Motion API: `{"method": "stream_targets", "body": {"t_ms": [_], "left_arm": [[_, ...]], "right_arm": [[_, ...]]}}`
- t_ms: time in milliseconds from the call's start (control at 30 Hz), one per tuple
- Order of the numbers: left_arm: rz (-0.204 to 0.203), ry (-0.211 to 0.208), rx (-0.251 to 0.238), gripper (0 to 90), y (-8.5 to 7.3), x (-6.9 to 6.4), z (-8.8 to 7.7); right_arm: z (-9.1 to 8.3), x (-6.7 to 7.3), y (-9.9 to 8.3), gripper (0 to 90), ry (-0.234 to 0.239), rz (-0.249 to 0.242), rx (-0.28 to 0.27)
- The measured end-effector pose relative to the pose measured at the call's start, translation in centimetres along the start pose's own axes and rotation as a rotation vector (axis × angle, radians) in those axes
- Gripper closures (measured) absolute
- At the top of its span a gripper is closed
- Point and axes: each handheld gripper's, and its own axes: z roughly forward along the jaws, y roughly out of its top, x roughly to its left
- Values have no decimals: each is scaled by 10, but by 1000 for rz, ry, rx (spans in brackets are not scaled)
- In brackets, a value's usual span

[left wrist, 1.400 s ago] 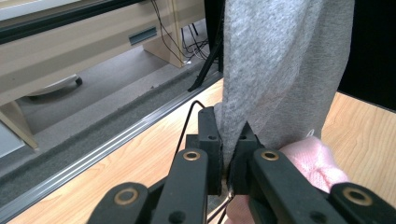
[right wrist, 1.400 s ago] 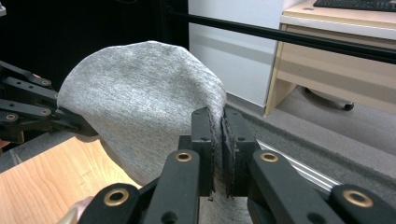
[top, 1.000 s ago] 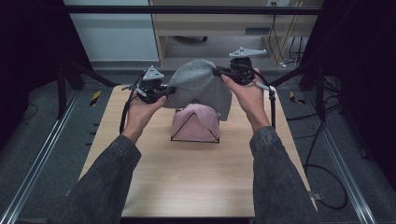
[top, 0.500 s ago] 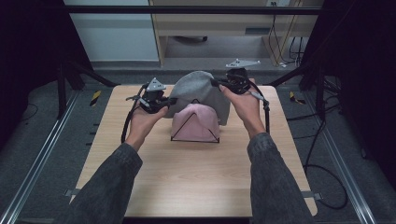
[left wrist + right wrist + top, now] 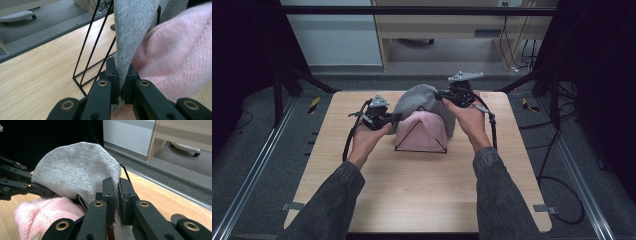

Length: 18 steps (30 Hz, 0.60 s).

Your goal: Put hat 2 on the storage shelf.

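Observation:
A grey knit hat [image 5: 419, 100] hangs stretched between my two grippers over the back of a black wire rack [image 5: 421, 142]. A pink knit hat [image 5: 424, 131] sits on the front of that rack. My left gripper [image 5: 388, 119] is shut on the grey hat's left edge [image 5: 122, 62], with the pink hat [image 5: 175, 57] just right of its jaws. My right gripper [image 5: 447, 96] is shut on the grey hat's right edge [image 5: 116, 192]. In the right gripper view the grey hat [image 5: 77, 172] bulges above the pink hat [image 5: 47, 216], and the left gripper [image 5: 45, 191] shows at far left.
The wooden table [image 5: 422, 190] has bare room in front of the rack and to both sides. Beyond its far edge lie grey carpet [image 5: 352, 82] and a cabinet [image 5: 452, 30]. Cables [image 5: 557, 165] trail on the floor at the right. Metal rails [image 5: 247, 185] run along both sides.
Both hands have come down with the grey hat held between them, bringing it lower over the back of the wire rack behind the pink hat.

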Motion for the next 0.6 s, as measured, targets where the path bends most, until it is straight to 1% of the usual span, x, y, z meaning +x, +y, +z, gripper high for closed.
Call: {"method": "stream_targets", "body": {"t_ms": [67,100,133,167,233,267,467,500,567,600], "left_arm": [[-2,1,3,864,-2,1,1],[-12,3,4,864,-4,2,2],[-12,3,4,864,-4,2,2],[-21,2,5,863,-7,3,4],[-19,4,9,864,-7,3,5],[-25,4,12,863,-9,4,6],[-35,15,19,864,-13,7,6],[-45,19,19,864,-16,8,7],[-49,21,22,863,-17,9,7],[-57,22,22,863,-19,10,8]], "right_arm": [[1,1,0,847,0,-3,4],[3,2,-1,846,1,-8,14],[3,2,-1,846,1,-8,14],[4,3,-1,846,1,-11,13],[6,4,-1,846,0,-11,18],[6,4,-2,845,2,-13,20],[8,8,-4,843,11,-21,30],[9,10,-5,842,15,-27,36],[9,10,-5,841,16,-29,38],[10,11,-6,841,16,-30,39]]}}
